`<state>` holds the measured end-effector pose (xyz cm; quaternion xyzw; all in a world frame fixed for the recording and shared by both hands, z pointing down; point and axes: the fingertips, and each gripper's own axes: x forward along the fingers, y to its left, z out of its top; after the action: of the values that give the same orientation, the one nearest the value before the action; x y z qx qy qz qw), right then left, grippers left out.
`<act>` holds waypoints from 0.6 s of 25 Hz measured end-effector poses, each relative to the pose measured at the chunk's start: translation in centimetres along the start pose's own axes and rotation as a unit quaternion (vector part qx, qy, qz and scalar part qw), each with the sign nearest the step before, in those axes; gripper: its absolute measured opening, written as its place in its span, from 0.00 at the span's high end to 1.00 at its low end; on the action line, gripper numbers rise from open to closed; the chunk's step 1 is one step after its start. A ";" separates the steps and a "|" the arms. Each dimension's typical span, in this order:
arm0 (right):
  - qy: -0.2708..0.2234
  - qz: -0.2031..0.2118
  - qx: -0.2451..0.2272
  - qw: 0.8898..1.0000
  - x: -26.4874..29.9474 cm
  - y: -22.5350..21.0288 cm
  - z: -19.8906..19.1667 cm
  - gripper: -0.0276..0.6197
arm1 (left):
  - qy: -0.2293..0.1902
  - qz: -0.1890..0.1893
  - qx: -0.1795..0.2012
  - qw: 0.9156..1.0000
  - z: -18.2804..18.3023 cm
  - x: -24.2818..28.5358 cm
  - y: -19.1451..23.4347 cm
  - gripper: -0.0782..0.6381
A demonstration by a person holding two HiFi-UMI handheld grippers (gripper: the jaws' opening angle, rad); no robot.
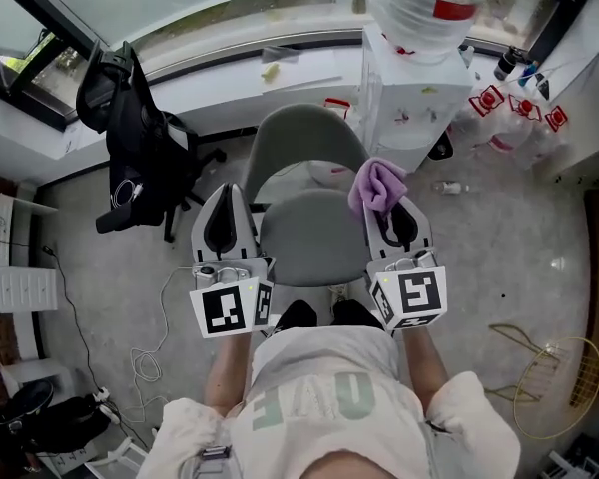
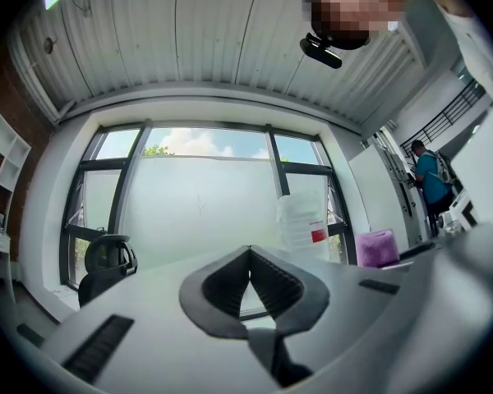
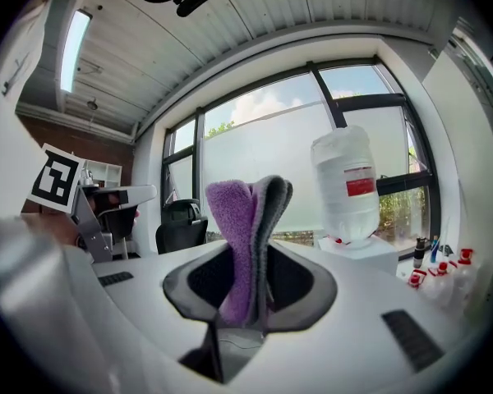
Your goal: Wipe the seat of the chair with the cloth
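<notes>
A grey chair with a round seat and curved backrest stands right in front of me. My right gripper is held up beside the seat's right edge, shut on a folded purple cloth that sticks up from its jaws. My left gripper hovers at the seat's left edge, shut with nothing in it; in the left gripper view its jaws meet at the tips. Both grippers point upward, away from the seat.
A black office chair stands at the left. A white water dispenser with a large bottle is behind the grey chair at the right. Bottles with red caps lie on the floor. Cables trail on the left floor.
</notes>
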<state>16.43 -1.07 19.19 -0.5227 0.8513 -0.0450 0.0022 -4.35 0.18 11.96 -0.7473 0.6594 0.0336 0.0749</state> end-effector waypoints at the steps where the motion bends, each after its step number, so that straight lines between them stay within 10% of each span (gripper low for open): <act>1: 0.005 0.003 0.000 1.000 0.4 -0.1 -0.4 0.81 | 0.001 0.002 -0.002 1.000 -0.4 0.4 0.1 0.87; 15: 0.045 0.000 -0.013 0.999 5.9 1.6 -1.1 0.81 | -0.009 -0.012 -0.023 1.000 -2.6 5.2 4.2 0.87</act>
<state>12.27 -5.46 20.41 -0.5200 0.8511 -0.0575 -0.0434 -8.00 -5.87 13.48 -0.7567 0.6484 0.0545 0.0643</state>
